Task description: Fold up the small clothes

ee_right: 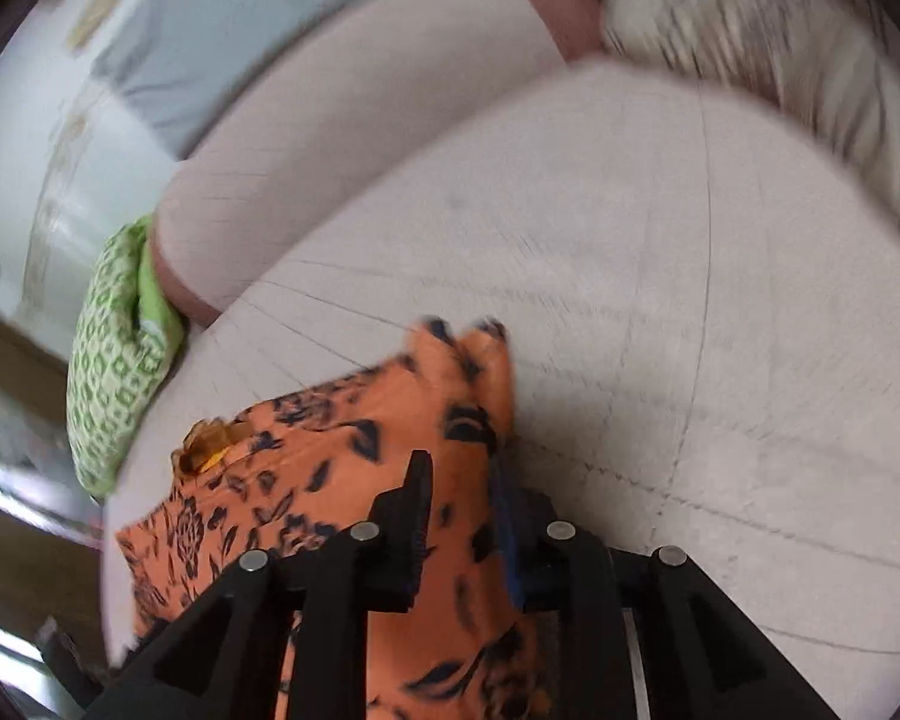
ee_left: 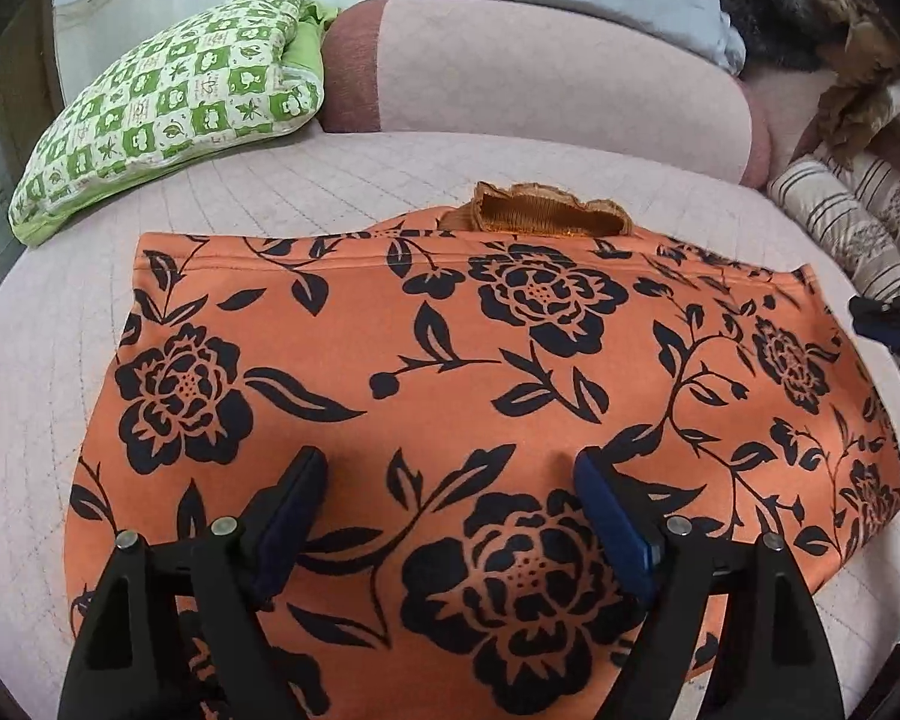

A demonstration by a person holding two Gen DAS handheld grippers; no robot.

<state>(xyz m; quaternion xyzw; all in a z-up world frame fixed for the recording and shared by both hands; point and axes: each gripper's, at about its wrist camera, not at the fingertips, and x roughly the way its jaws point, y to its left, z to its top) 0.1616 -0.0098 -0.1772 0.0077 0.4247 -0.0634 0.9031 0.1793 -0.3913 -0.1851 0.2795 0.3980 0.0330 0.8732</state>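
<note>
Nearest the lens, the left hand-held gripper (ee_left: 447, 474) is hovering low over the near half of the orange floral garment (ee_left: 480, 372), its blue-padded fingers (ee_left: 612, 516) spread wide with nothing between them. The right hand-held gripper (ee_right: 459, 480) is pinching a bunched edge of the same garment (ee_right: 354, 456) between its fingers, the cloth rising out of the clamp in a peak; that view is smeared, so the gripper seems to be moving.

The garment is lying spread on the pale quilted bed cover (ee_left: 330, 180), its brown ribbed collar (ee_left: 546, 213) poking out at the far edge.

To fold well, the right gripper is best carrying its pinched edge across in a low, even arc, keeping the fabric taut enough not to drag the rest. The free left gripper could be pressing down along the intended crease to anchor it.

Farther off, a green patterned pillow (ee_left: 168, 102), a pink bolster (ee_left: 540, 72) and a striped cushion (ee_left: 840, 222) are resting.
</note>
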